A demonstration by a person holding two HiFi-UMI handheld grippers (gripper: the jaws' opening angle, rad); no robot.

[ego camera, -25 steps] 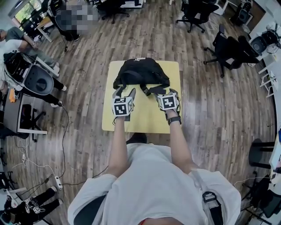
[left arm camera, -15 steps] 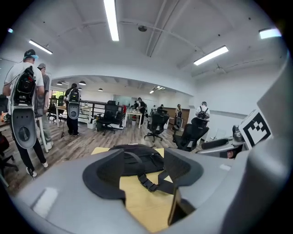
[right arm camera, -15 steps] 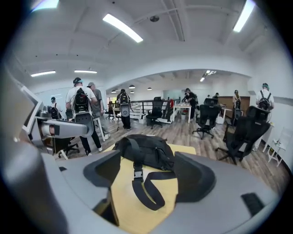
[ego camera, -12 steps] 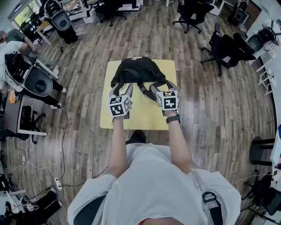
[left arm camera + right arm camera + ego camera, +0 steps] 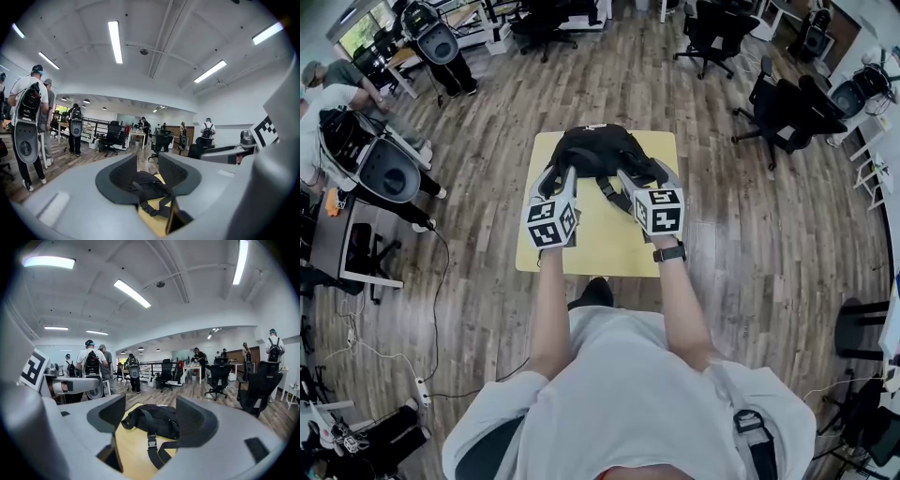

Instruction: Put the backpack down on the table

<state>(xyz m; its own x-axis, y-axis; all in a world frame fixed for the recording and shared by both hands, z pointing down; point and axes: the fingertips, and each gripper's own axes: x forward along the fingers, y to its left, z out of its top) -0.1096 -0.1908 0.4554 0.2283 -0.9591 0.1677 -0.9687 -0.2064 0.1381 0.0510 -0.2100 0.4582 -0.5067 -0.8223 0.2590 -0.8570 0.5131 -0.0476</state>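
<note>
The black backpack [image 5: 598,150] lies flat on the far half of the small yellow table [image 5: 623,246], its straps trailing toward me. Both grippers hang in the air above the table's near half, level and pointing at the bag, touching nothing. My left gripper [image 5: 561,180] has its jaws closing with nothing between them; in the left gripper view the backpack [image 5: 150,183] shows beyond its tips [image 5: 146,161]. My right gripper [image 5: 639,178] stands open and empty, with the backpack [image 5: 157,420] and a buckled strap [image 5: 151,442] seen past it.
Wooden floor surrounds the table. Black office chairs [image 5: 787,103] stand at the back right and far back. People wearing backpacks [image 5: 366,155] stand at the left beside a desk [image 5: 342,248]. Cables and a power strip [image 5: 422,386] lie on the floor at the left.
Both grippers have risen off the backpack's straps and drawn slightly back. The left jaws have narrowed. The backpack stays on the table.
</note>
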